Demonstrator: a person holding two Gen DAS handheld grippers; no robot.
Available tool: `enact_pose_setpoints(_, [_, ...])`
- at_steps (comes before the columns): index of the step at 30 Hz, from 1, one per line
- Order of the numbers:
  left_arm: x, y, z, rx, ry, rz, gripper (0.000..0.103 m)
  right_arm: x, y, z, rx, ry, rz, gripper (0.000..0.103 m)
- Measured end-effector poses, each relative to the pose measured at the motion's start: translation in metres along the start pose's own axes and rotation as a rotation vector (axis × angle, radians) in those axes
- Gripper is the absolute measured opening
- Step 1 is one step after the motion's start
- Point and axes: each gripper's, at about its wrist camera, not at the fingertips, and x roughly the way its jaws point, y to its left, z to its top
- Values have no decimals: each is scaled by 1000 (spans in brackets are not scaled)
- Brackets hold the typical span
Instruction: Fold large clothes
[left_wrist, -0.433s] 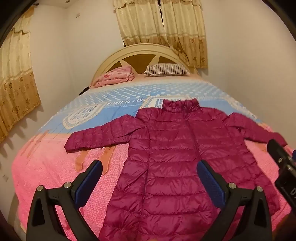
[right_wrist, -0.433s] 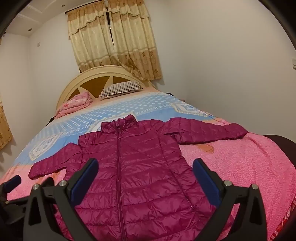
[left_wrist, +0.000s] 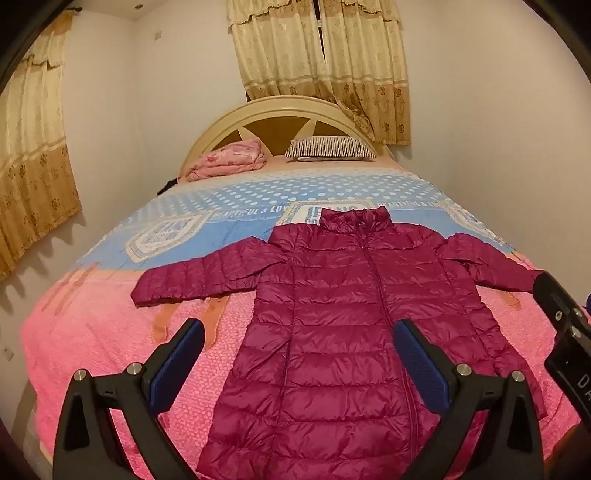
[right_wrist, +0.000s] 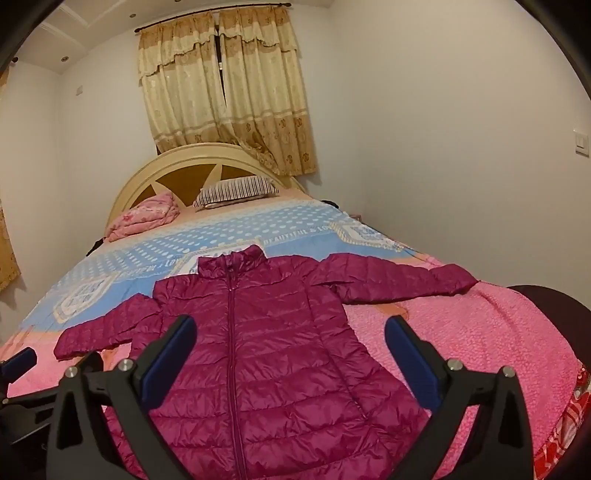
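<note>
Nearest the cameras, the left tongs are spread wide and grip nothing, their blue pads hanging above the lower half of the jacket without touching it. The right tongs are likewise spread wide and empty, poised over the jacket's hem end.

Against the pictures from a moment ago, both views have tilted upward a little: more wall and curtain show, and the jacket sits lower in view. The garment itself has not shifted; both sleeves lie as they did. This suggests the hands are only repositioning and the first fold has not yet begun.

The magenta quilted jacket lies face up and zipped on the near, pink part of the bed, hem toward the cameras, collar toward the far end. Its left sleeve stretches out to the left, its right sleeve out to the right, both flat on the blanket.

Beyond the collar the blanket turns blue with white dots. At the far end a folded pink quilt lies on the left and a striped pillow on the right, against the headboard, under the curtain.
</note>
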Motion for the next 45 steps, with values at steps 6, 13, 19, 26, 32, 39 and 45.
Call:
enact_pose_setpoints(6, [2,1,-7,-1,12,-6,102,-4,-5,1,19,6,4,103])
enact_pose_setpoints(13, [3,2,-11,-1,21,-7,102,-3,-8,-2,26,13,8,103])
enact_pose_setpoints(19, [4,2,-12,1,24,-6,102,-1,-8,-3,27,20,14,103])
enact_pose_setpoints(26, [5,2,-13,4,25,-9,102,0,-7,-6,29,24,14,103])
enact_pose_setpoints(32, [5,2,-14,3,26,-11,102,1,-6,-7,31,20,14,103])
enact_pose_setpoints(39, [5,1,-14,5,26,-10,102,1,-7,-7,31,21,14,103])
enact_pose_setpoints(45, [5,1,-15,6,30,-13,102,2,-8,-7,31,24,15,103])
